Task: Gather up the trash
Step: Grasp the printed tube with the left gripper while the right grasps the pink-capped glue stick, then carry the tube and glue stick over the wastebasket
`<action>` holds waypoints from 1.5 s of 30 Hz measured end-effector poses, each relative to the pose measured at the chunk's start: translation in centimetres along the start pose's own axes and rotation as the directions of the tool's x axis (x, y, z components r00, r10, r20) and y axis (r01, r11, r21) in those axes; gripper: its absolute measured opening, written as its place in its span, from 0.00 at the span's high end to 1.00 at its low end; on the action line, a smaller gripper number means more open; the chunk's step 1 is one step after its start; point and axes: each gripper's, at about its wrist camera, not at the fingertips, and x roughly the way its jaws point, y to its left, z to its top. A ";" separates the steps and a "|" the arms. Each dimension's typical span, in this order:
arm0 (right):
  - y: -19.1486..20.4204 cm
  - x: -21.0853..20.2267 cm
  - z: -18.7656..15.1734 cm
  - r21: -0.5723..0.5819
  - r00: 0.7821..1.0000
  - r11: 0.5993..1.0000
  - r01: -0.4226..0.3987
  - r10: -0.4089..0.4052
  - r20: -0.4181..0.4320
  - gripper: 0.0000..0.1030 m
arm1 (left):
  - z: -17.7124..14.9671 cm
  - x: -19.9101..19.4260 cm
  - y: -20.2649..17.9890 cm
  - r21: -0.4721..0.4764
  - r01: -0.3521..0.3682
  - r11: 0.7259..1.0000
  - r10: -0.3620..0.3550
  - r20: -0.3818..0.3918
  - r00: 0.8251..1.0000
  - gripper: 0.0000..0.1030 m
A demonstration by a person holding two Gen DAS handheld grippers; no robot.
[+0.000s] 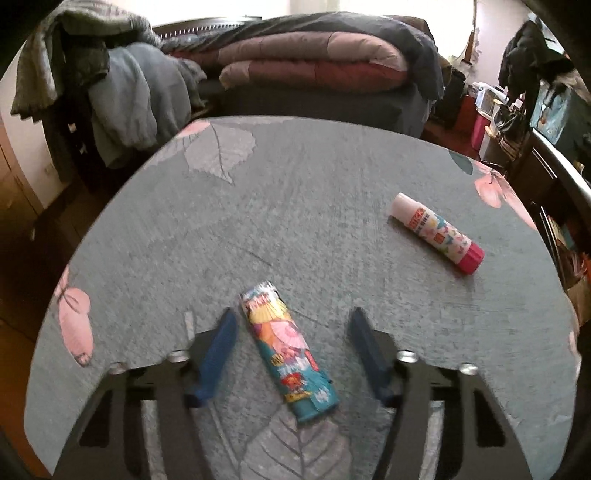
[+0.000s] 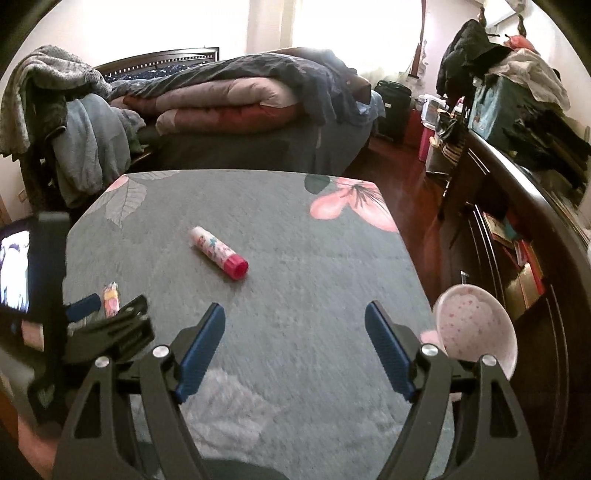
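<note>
While left tool [image 1: 291, 325] straddles wrapper [image 1: 290, 354] unclenched, right tool [image 2: 295, 314] released, glue stick [image 2: 218, 253] apart

Daylight pours in from the blown-out white window [image 2: 332, 26] at the far wall, washing out all detail there and leaving the folded quilts on the bed [image 2: 236, 99] backlit and dim. The grey floral-cloth-covered counter [image 2: 295, 258] is evenly, softly lit, and the pink-capped white glue stick [image 1: 437, 233] casts only a faint shadow. Both fisheye views bend straight edges strongly and darken to black at the corners. Slight motion blur smears the counter's near weave, and a warm orange tint creeps in at the left edge of the left wrist view.
</note>
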 end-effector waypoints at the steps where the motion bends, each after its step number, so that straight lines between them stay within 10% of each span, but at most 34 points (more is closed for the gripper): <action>1: 0.3 0.4 0.4 0.000 1.000 1.000 -0.008 0.008 0.000 0.23 | 0.1 0.0 0.1 0.005 0.001 1.000 -0.001 0.008 1.000 0.56; 5: 1.5 2.8 1.8 -0.003 0.999 0.999 -0.043 0.043 -0.020 0.23 | 0.5 0.1 1.3 0.008 0.024 1.000 -0.024 0.019 1.000 0.79; 21: 6.8 13.0 4.0 -0.098 0.980 0.985 -0.140 0.124 -0.155 0.30 | 2.5 -1.1 7.9 -0.101 0.182 0.978 -0.178 0.049 0.983 0.79; 27: 7.9 12.2 3.6 -0.118 0.963 0.966 -0.228 0.206 -0.176 0.77 | 2.5 -1.4 8.4 -0.117 0.207 0.971 -0.203 0.045 0.978 0.79; 45: 6.1 3.7 0.3 -0.058 0.964 0.969 -0.242 0.233 -0.126 0.77 | 1.8 -6.2 7.7 -0.074 0.240 0.968 -0.233 0.092 0.968 0.79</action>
